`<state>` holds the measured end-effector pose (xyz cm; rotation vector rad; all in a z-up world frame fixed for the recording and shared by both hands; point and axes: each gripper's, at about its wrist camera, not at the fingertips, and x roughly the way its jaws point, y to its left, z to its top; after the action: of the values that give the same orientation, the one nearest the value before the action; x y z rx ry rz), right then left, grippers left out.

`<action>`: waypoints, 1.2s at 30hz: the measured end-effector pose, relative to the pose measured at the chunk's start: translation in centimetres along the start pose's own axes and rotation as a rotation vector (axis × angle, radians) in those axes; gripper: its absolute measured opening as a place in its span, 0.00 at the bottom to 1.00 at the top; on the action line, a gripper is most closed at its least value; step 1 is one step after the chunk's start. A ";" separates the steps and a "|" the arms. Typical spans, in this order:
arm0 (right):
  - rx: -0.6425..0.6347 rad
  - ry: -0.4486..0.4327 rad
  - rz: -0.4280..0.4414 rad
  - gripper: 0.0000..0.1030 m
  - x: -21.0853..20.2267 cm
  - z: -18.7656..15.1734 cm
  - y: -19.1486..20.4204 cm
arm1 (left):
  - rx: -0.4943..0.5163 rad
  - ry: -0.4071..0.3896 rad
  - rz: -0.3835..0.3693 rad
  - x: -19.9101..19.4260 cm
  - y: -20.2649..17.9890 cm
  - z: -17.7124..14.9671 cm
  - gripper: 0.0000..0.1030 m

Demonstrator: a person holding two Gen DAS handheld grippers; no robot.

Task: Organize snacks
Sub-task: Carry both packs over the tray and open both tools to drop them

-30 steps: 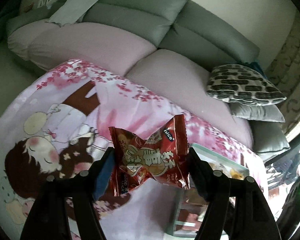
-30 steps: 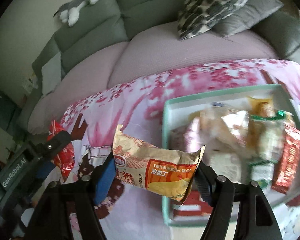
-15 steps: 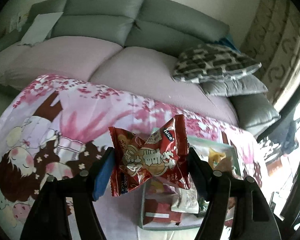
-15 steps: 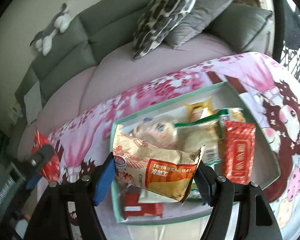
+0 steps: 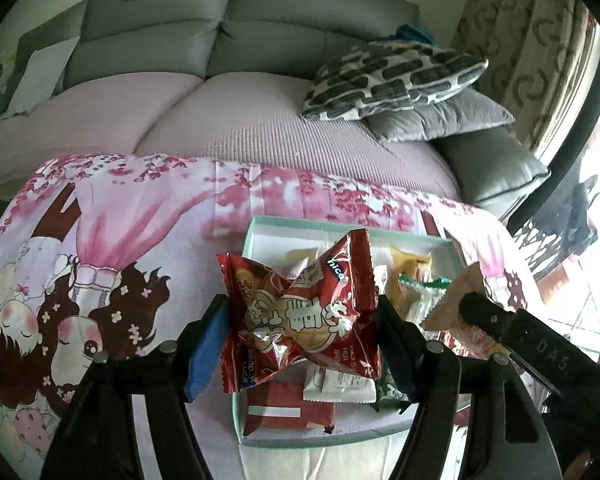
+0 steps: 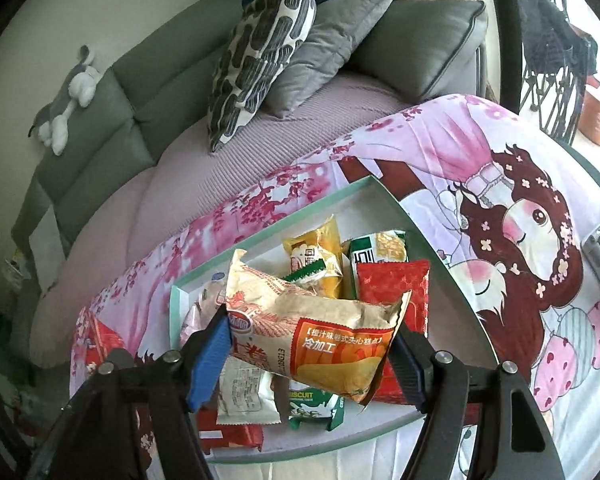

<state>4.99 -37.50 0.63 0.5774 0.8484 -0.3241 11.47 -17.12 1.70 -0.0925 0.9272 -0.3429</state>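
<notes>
Nearest the left wrist lens, left tool [image 5: 302, 320] clamped on red snack packet [image 5: 300, 320], pads pinching both side edges, packet crumpled and bowed between them. Light, air-puffed foil; soft, slick, probably brittle contents, so best held by the sealed edges and not squeezed at the belly. Hanging over the near-left part of mint-green box [image 5: 256, 232], not yet let go.

Nearest the right wrist lens, right tool [image 6: 312, 344] clamped on tan-and-orange pastry packet [image 6: 312, 340], long axis across the jaws, ends sticking past the pads at 10 and 3 o'clock. Light, pillowy, wrapper smooth; likely to slip or sag if the grip loosens, cake inside likely squashable. Same advice: hold by the ends, gentle pressure. Held above the middle of the box [image 6: 176, 300].

Just beyond, box already holding loose packets: red flat packet [image 6: 392, 292] at 2 o'clock of the pastry, yellow packet [image 6: 312, 256] at 12, green-and-white biscuit packet [image 6: 316, 408] at 6. All thin film, easily shoved aside by a dropped item.

Under the box, pink cartoon-print cloth [image 6: 480, 152] over the worktop; soft surface, no bounce expected.

Farther, mauve sofa seat [image 5: 240, 120], patterned pillow [image 5: 392, 76] at 1 o'clock, grey plush toy [image 6: 68, 100] on the backrest.
</notes>
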 end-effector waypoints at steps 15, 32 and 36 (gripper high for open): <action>-0.014 0.076 -0.019 0.74 2.6 -1.0 0.4 | 0.049 0.058 0.029 3.2 -1.1 -0.9 0.70; -0.025 0.102 -0.016 0.74 4.0 -1.3 0.7 | 0.065 0.092 0.029 5.6 -1.6 -1.3 0.75; -0.025 0.107 -0.017 0.75 4.1 -1.3 0.7 | 0.049 0.109 0.033 5.8 -1.2 -1.3 0.79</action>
<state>7.11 -36.37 -2.96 0.5687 0.9594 -0.3000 13.31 -20.11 -3.26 -0.0136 1.0264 -0.3424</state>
